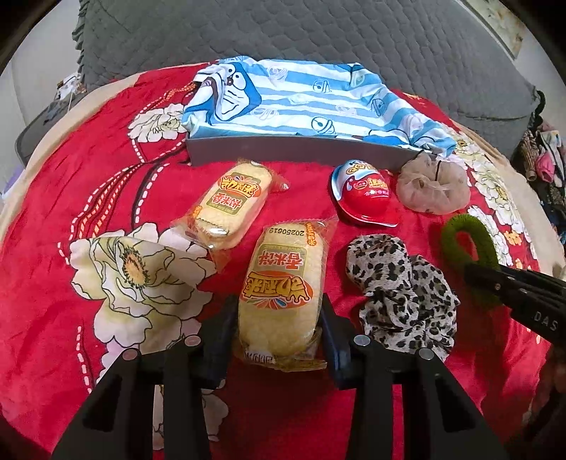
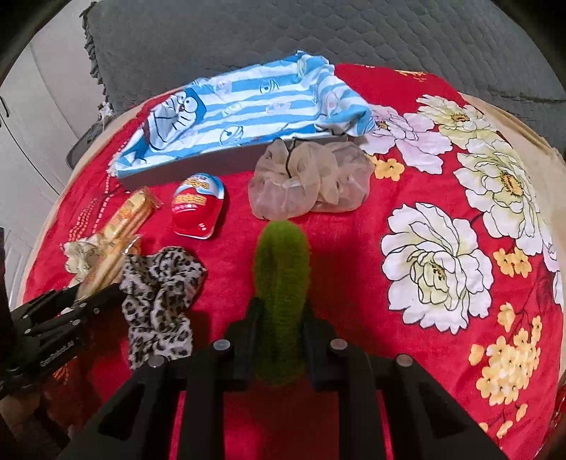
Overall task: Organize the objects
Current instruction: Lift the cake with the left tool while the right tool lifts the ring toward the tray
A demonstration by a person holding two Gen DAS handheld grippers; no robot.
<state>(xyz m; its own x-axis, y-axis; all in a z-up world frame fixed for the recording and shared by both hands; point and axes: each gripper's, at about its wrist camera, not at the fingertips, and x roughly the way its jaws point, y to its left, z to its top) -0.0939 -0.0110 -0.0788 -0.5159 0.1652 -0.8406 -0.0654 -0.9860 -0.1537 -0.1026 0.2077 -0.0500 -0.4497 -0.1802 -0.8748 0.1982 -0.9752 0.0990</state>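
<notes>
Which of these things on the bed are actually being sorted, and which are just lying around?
Being sorted:
rice-cracker pack in the left gripper
green hair tie in the right gripper
second cracker pack
chocolate egg
leopard scrunchie
beige scrunchie
grey box

Probably just there:
striped cloth
red floral blanket
grey quilt

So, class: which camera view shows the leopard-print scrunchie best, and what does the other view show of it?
The left wrist view: the leopard-print scrunchie lies whole and unobstructed on the red blanket, right of the snack pack the left gripper holds. The right wrist view shows it near the left edge, smaller and more distorted.
</notes>
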